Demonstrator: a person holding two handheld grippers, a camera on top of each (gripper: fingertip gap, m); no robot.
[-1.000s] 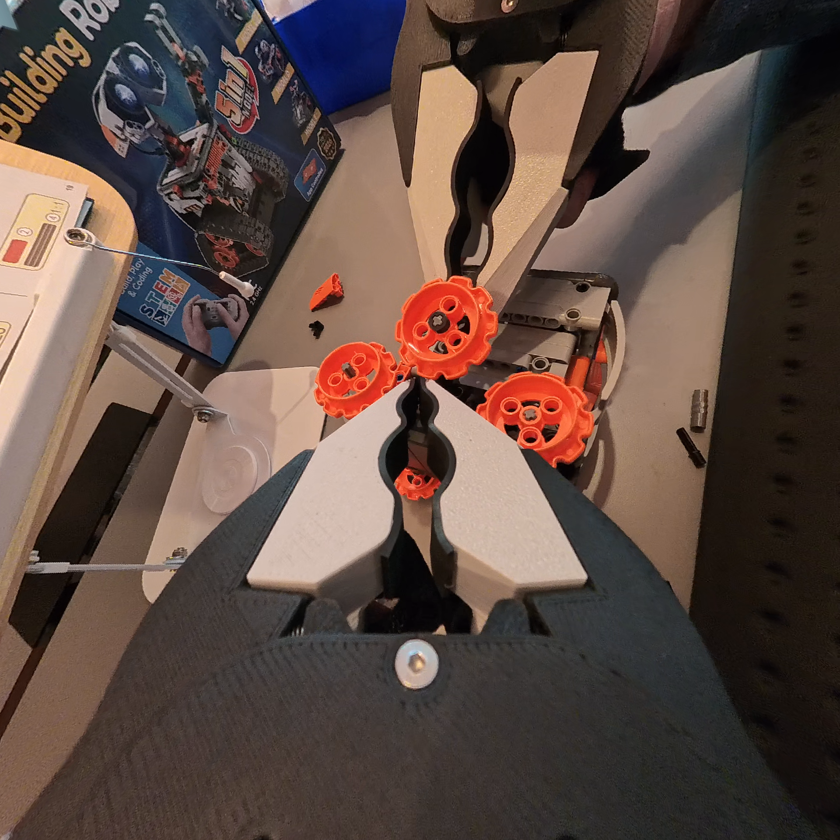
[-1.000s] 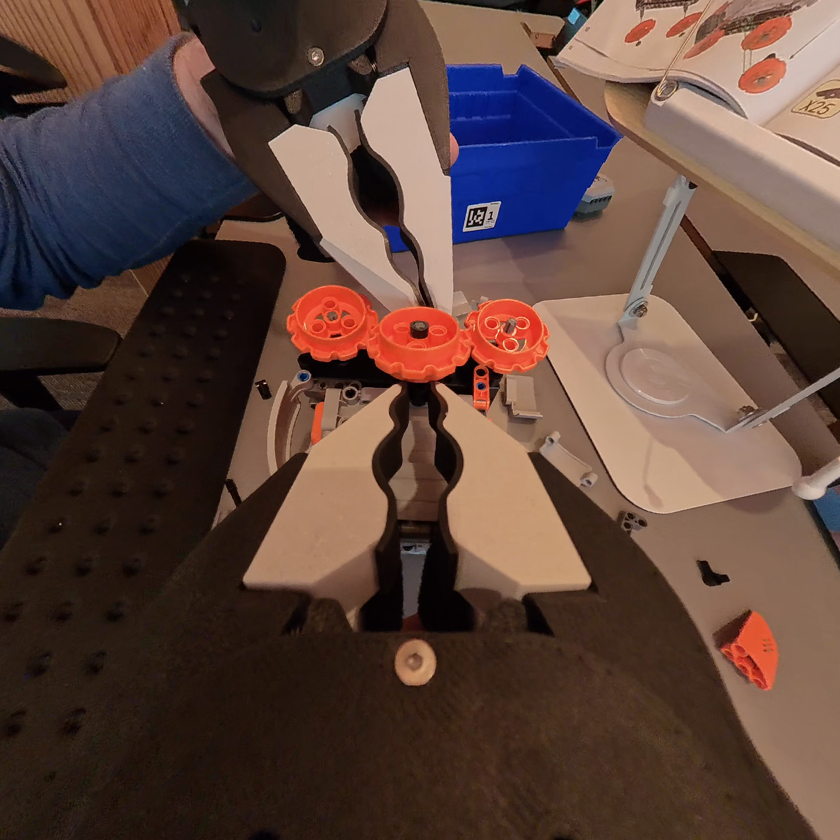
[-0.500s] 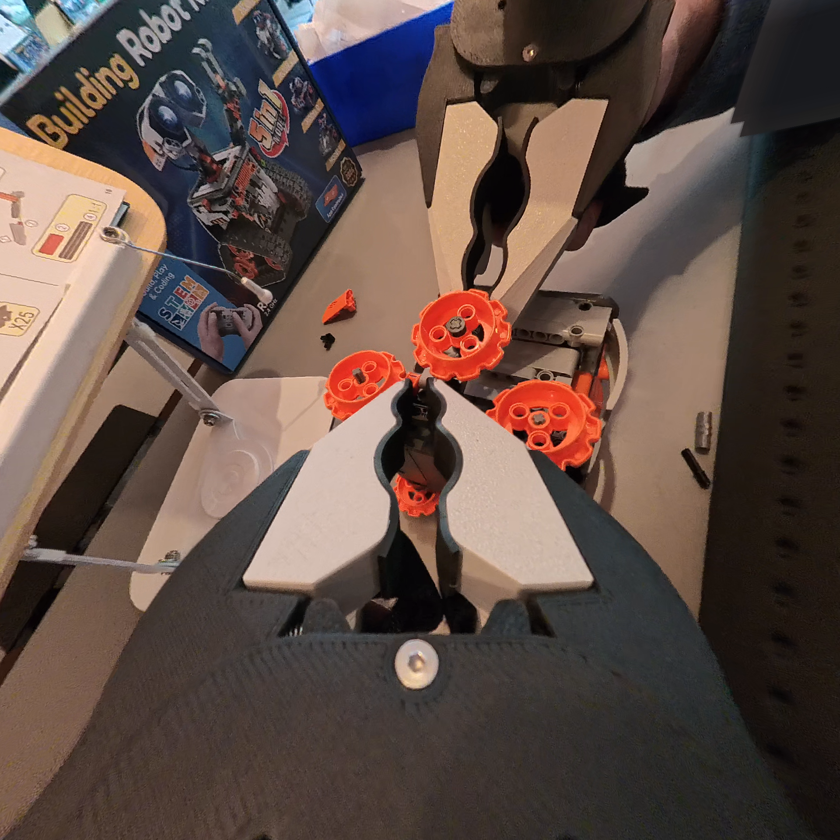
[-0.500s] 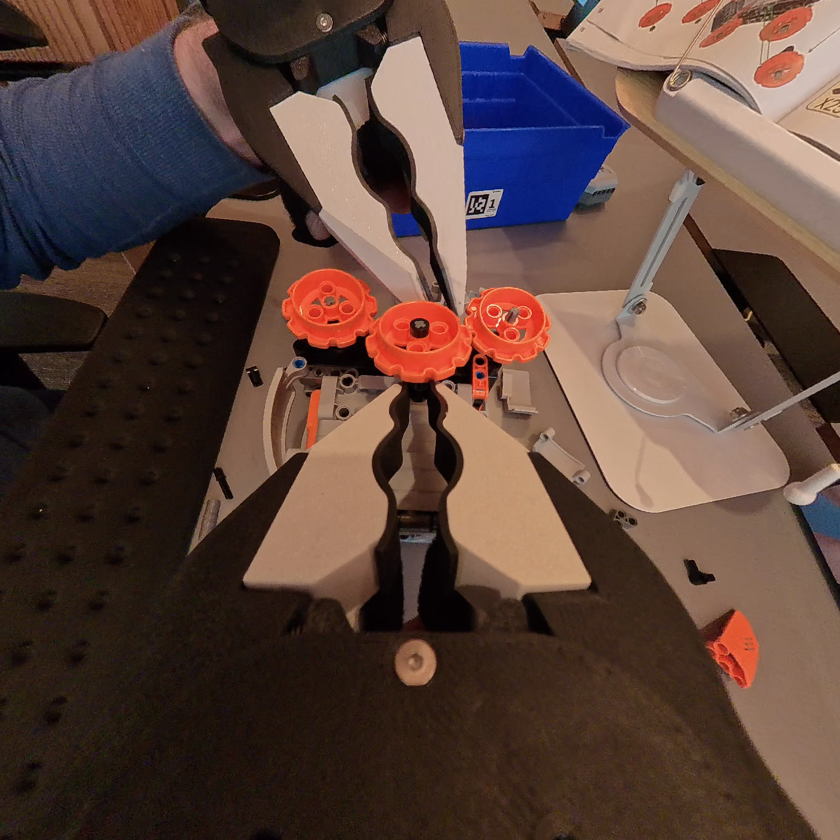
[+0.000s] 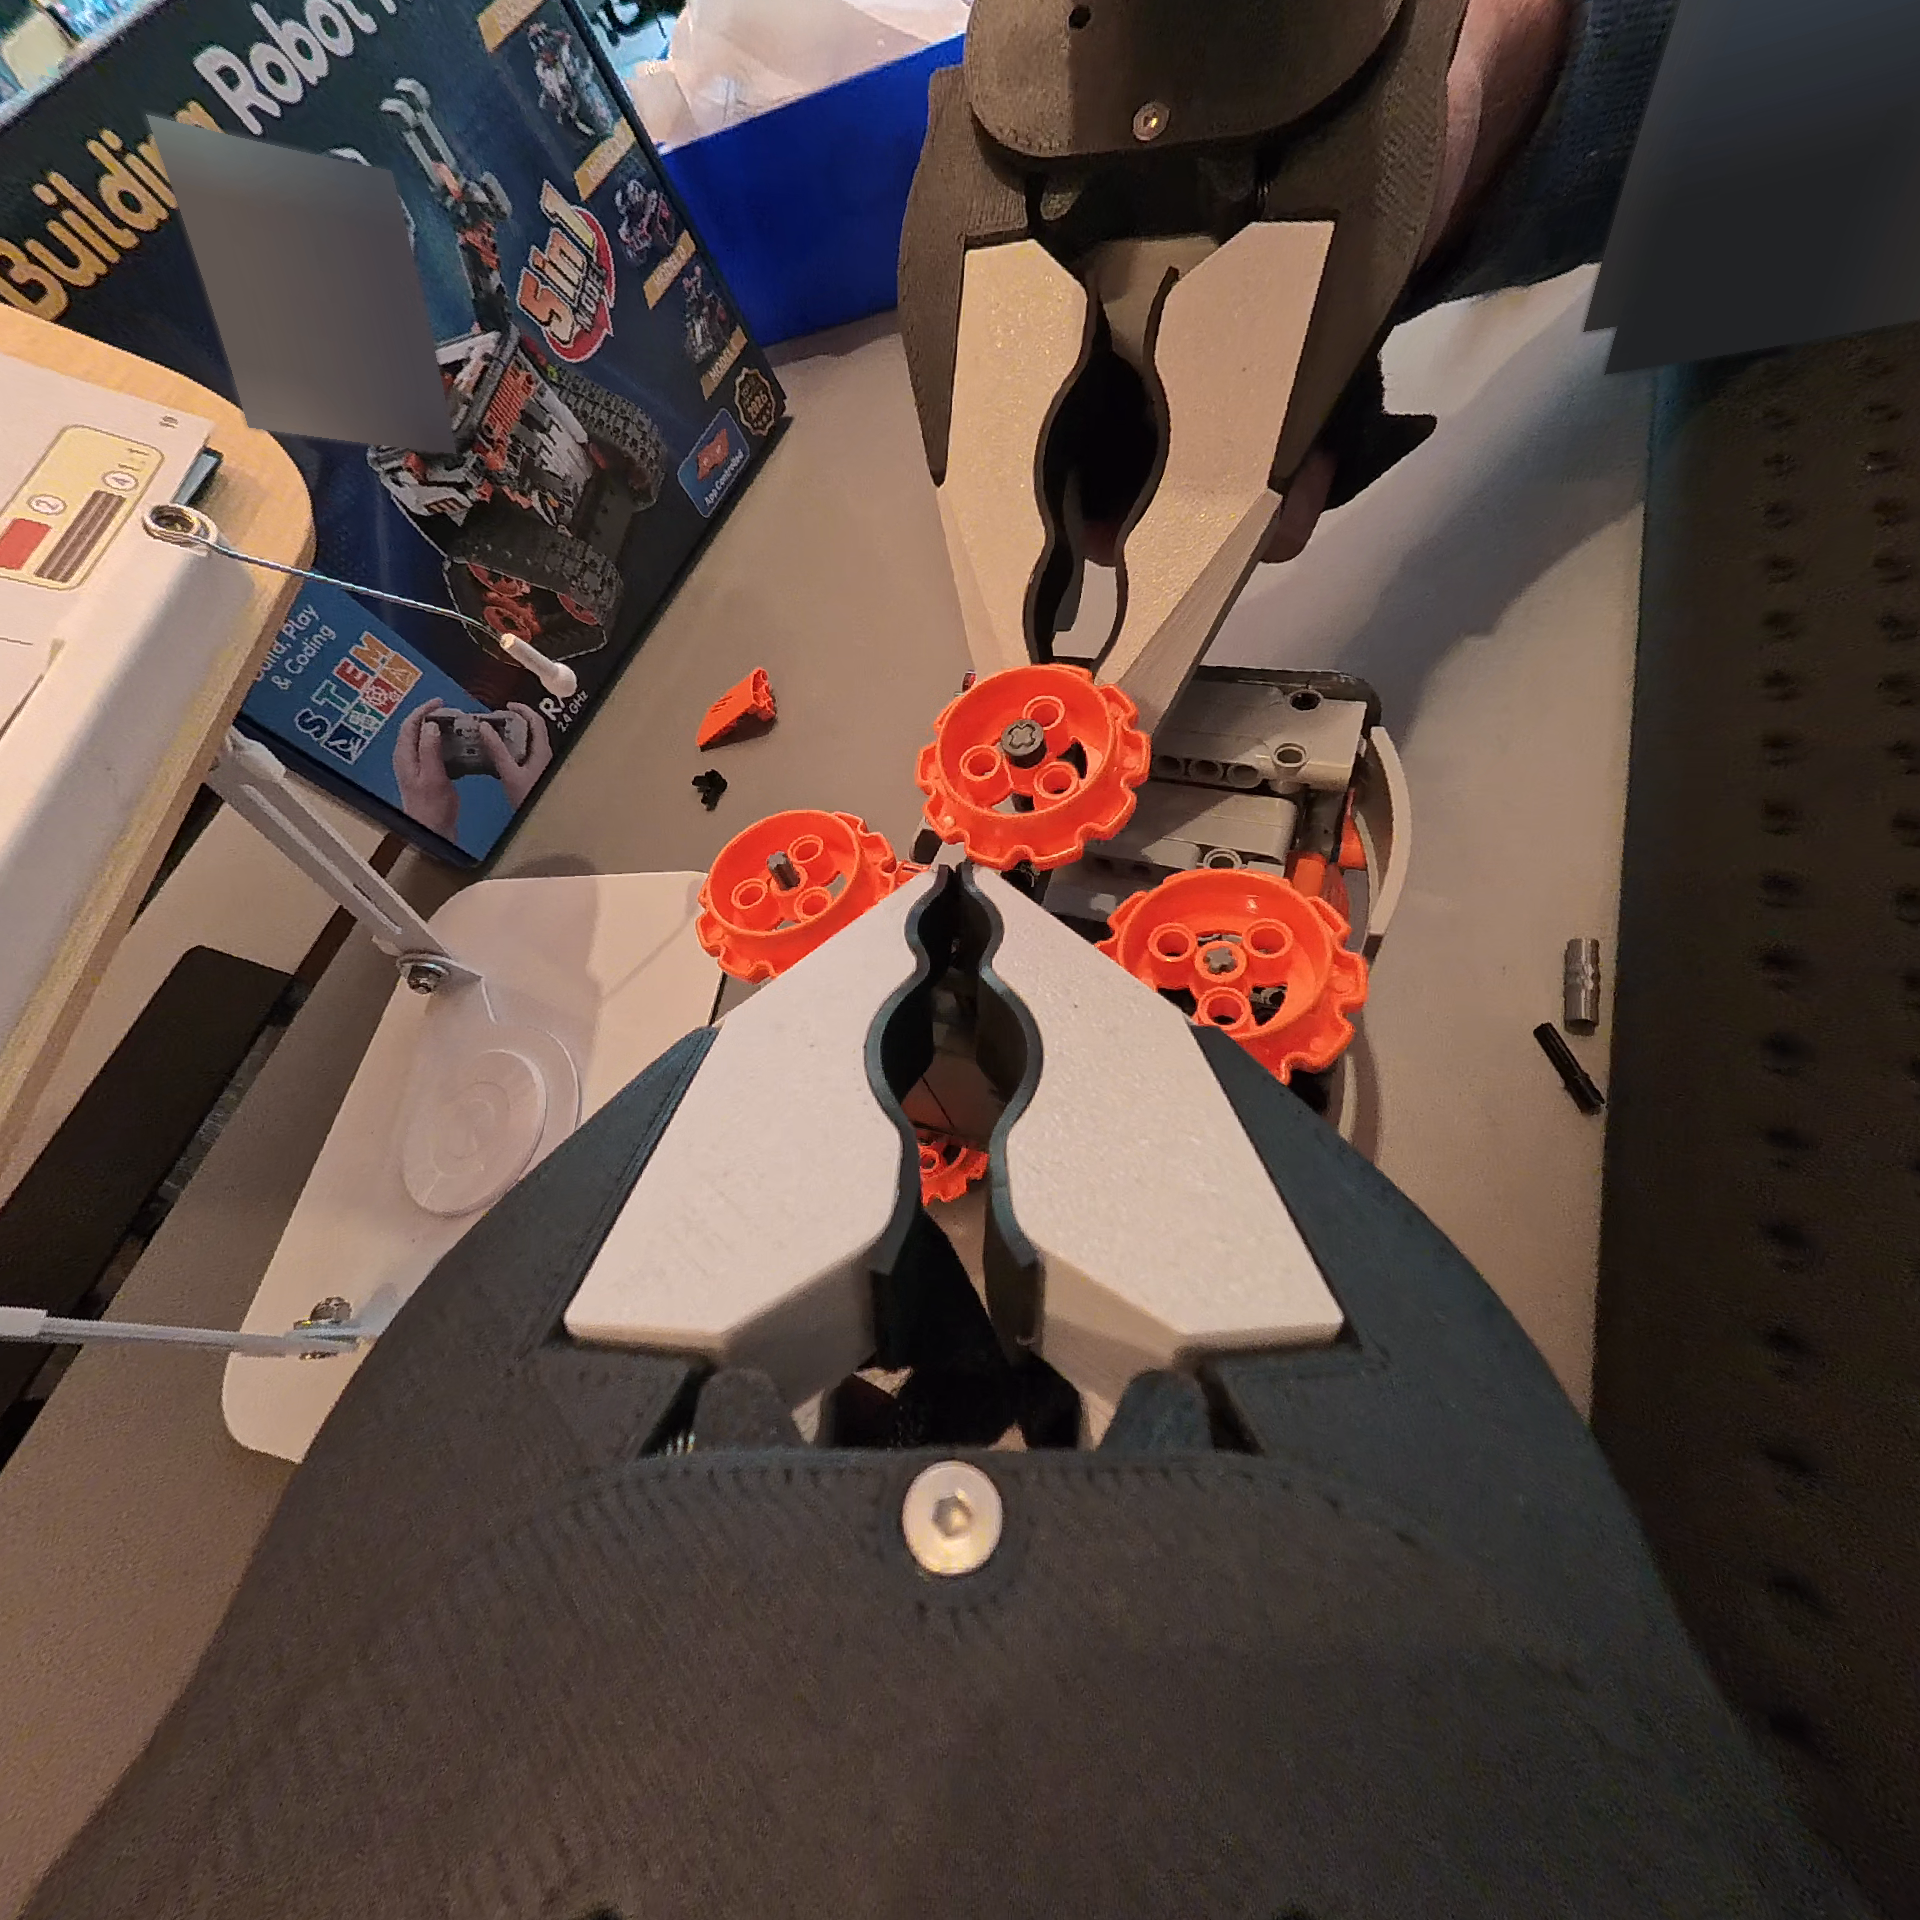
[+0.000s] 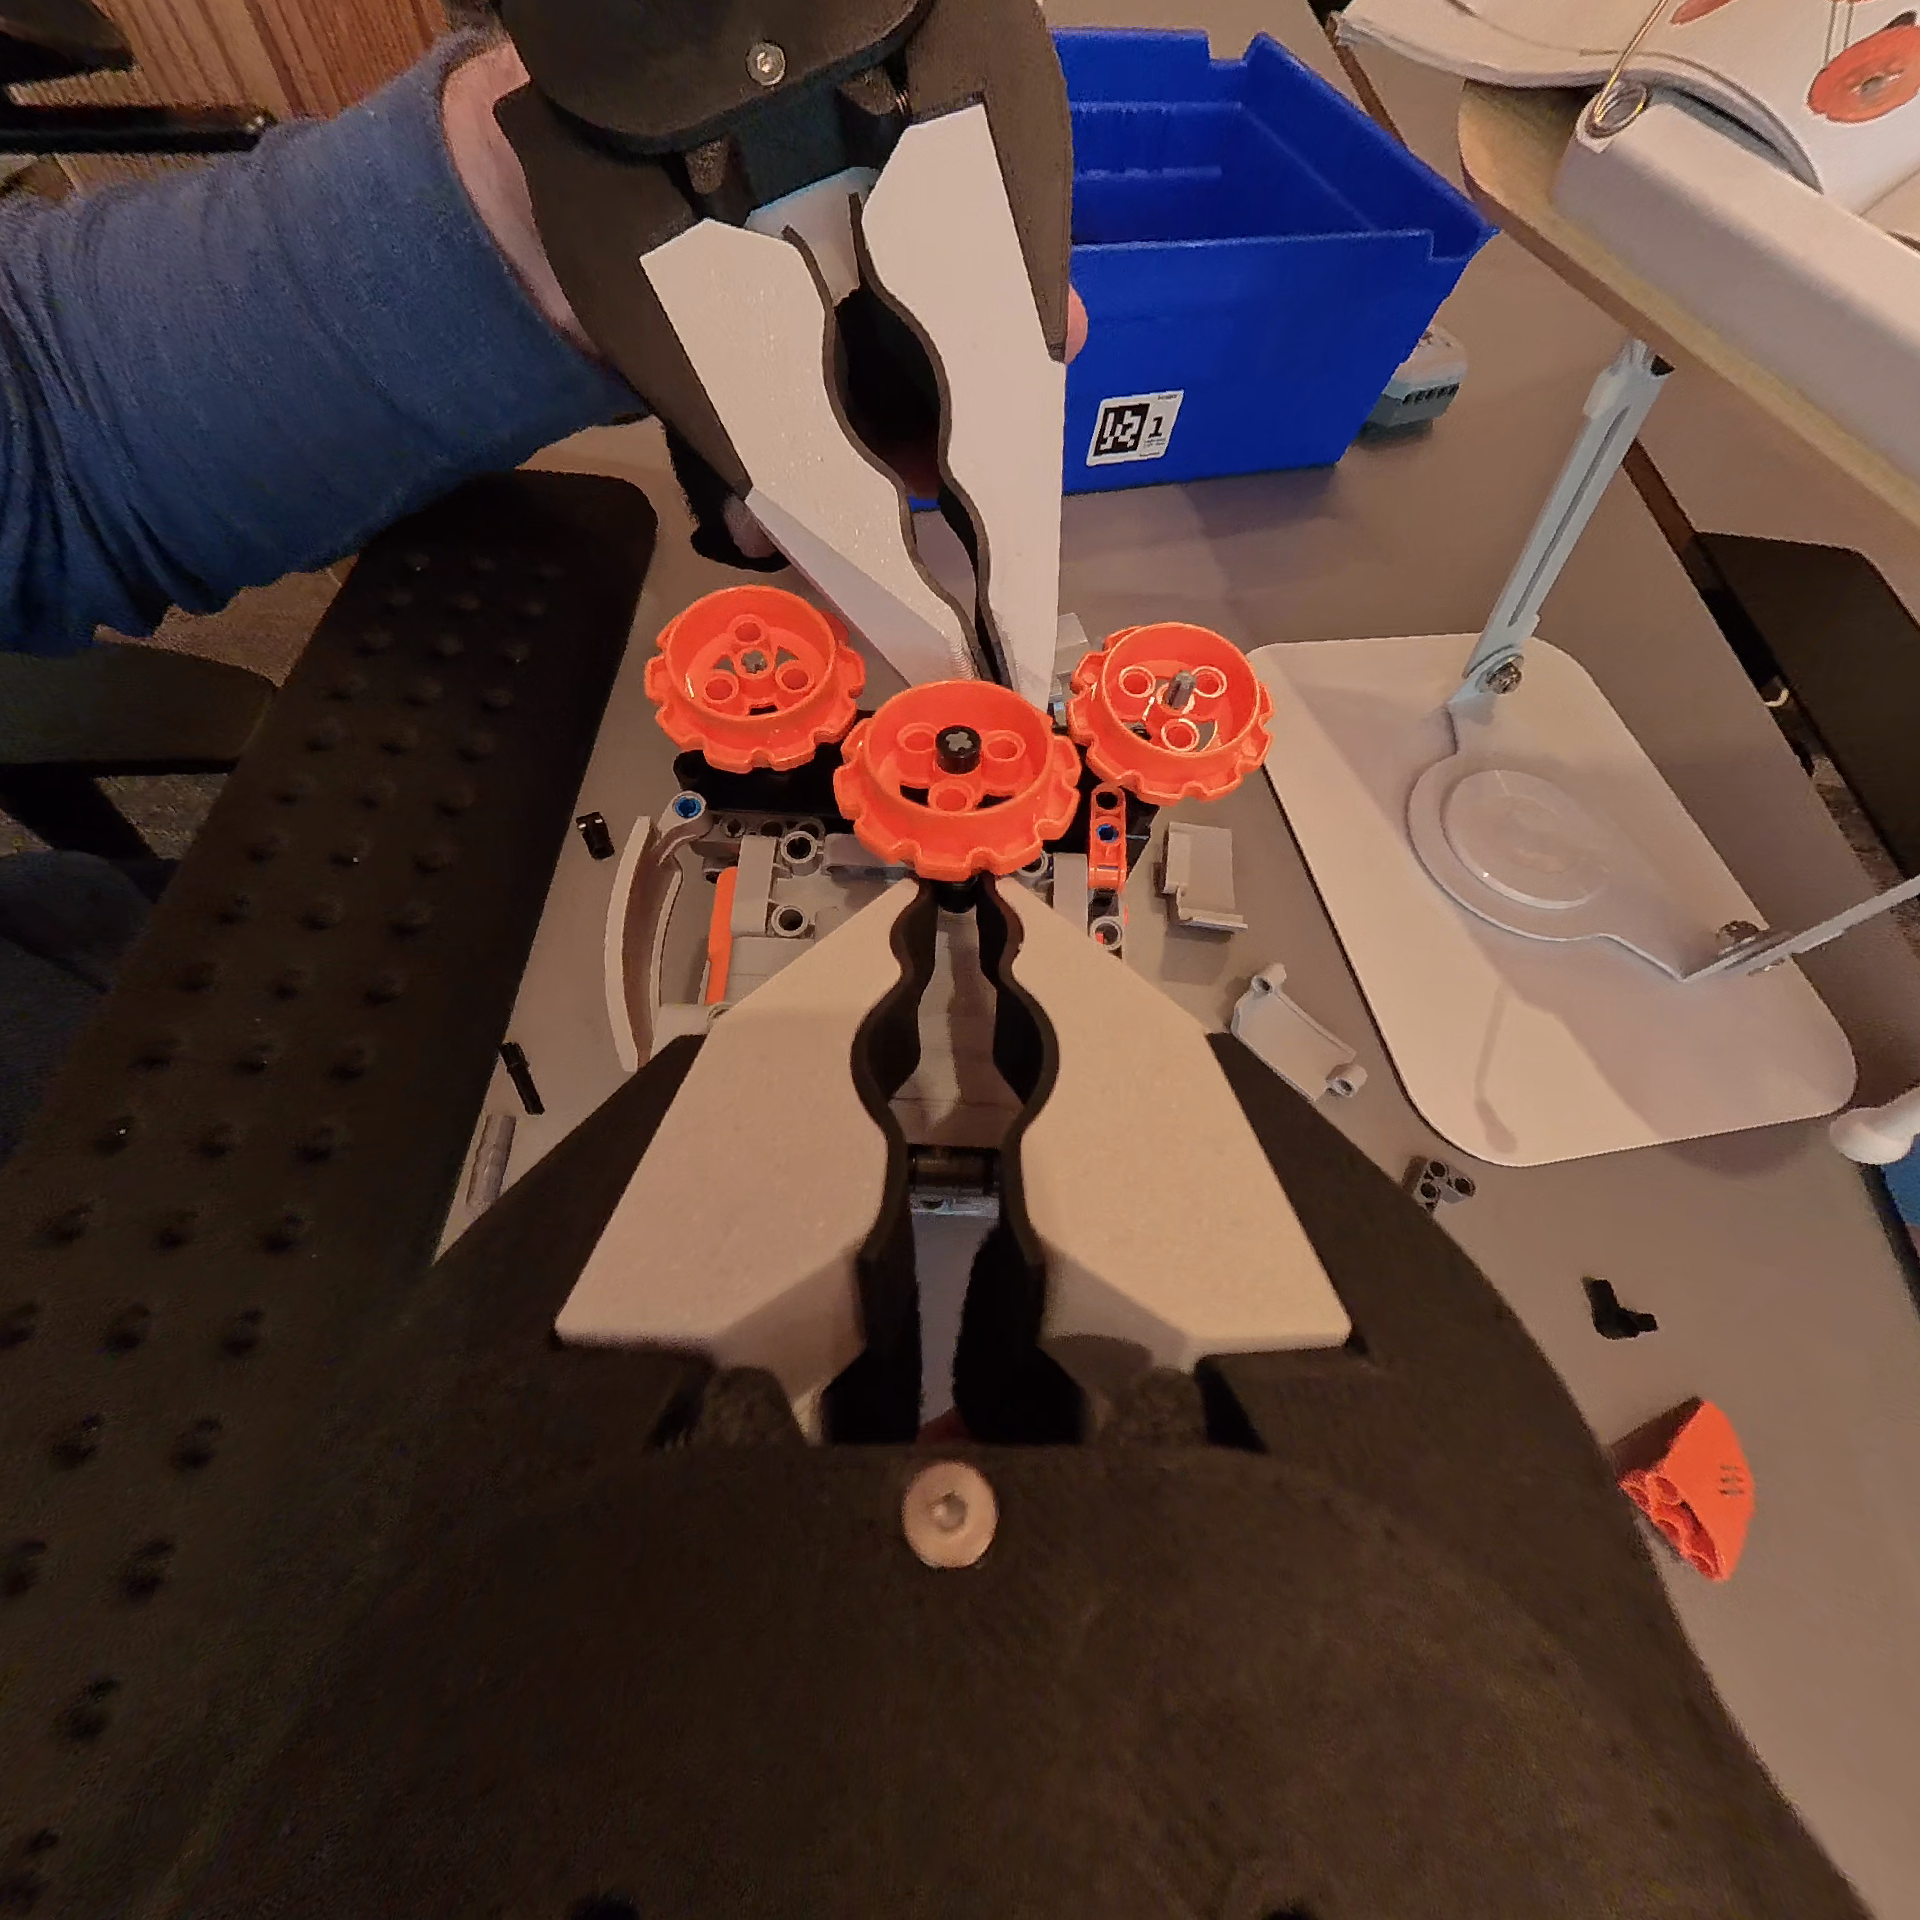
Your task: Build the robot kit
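Both grippers have been raised slightly. Left gripper (image 5: 961, 883): clenched beside the middle orange wheel (image 5: 1034, 767). Right gripper (image 6: 961, 896): clenched on the black axle (image 6: 956, 750) beneath that wheel, above the bench (image 6: 1714, 1299).

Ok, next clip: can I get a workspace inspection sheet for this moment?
Surface: grey table, black perforated mat along one side.
Things at the grippers: grey brick model carrying three orange sprocket wheels.
Clutter: orange wedge piece, grey panel piece, black pin, grey sleeve.
Grippers: left gripper shut, tips between the wheels, contents hidden; right gripper closed around a black part under the middle wheel.
Cables: nothing seen.
Surroundings: blue bin, kit box, white stand base, blue sleeve.
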